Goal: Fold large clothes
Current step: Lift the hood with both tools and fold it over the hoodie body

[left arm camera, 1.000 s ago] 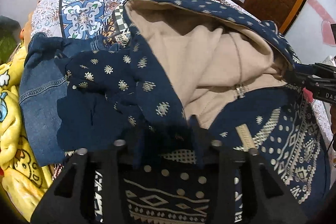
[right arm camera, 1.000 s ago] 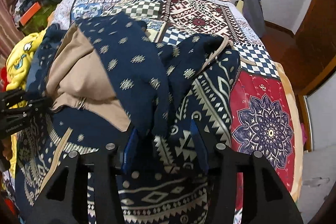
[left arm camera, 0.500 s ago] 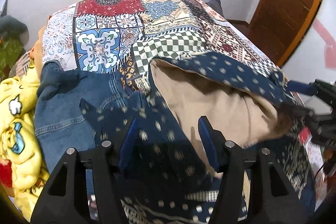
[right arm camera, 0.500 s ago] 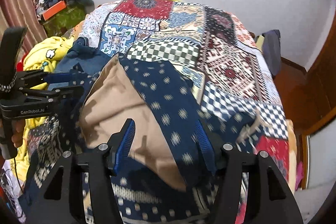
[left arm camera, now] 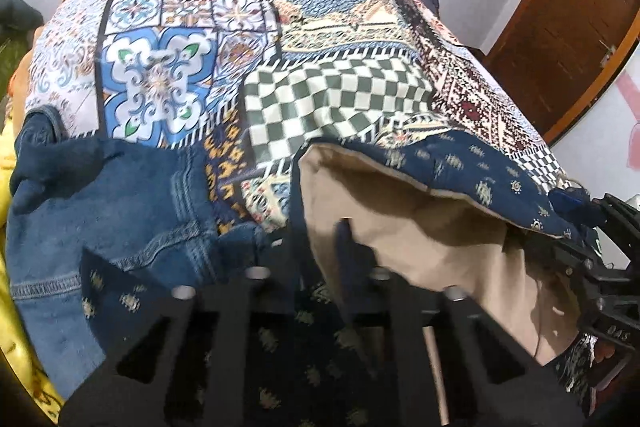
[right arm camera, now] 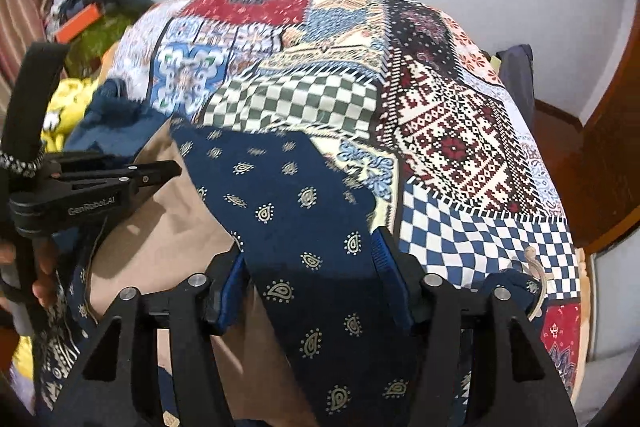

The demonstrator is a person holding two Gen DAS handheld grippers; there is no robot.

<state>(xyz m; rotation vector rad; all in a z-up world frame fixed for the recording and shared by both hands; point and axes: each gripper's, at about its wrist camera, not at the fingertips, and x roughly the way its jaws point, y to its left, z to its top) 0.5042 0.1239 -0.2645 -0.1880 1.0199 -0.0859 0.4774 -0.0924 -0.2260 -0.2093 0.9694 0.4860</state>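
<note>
A large navy garment (left arm camera: 460, 163) with small gold motifs and a beige lining (left arm camera: 400, 219) lies on the bed, one flap lifted and turned over. My left gripper (left arm camera: 316, 243) is shut on its near left edge. It shows in the right wrist view as a black clamp (right arm camera: 172, 169) held by a hand (right arm camera: 44, 267). My right gripper (right arm camera: 310, 259) has a band of the navy garment (right arm camera: 288, 195) filling the space between its blue pads. Its jaws are closing on that band. In the left wrist view, the right gripper (left arm camera: 572, 211) holds the flap's corner.
A patchwork bedspread (left arm camera: 340, 99) covers the bed. A denim jacket (left arm camera: 100, 219) and a yellow cartoon blanket (right arm camera: 68, 103) lie to the left of the garment. A wooden door (left arm camera: 568, 7) stands at the right, and clutter (right arm camera: 88, 15) is piled at the back left.
Both grippers have moved toward the far end of the bed, carrying the garment's flap. The left jaws, open around the cloth half a second ago, are now shut.
</note>
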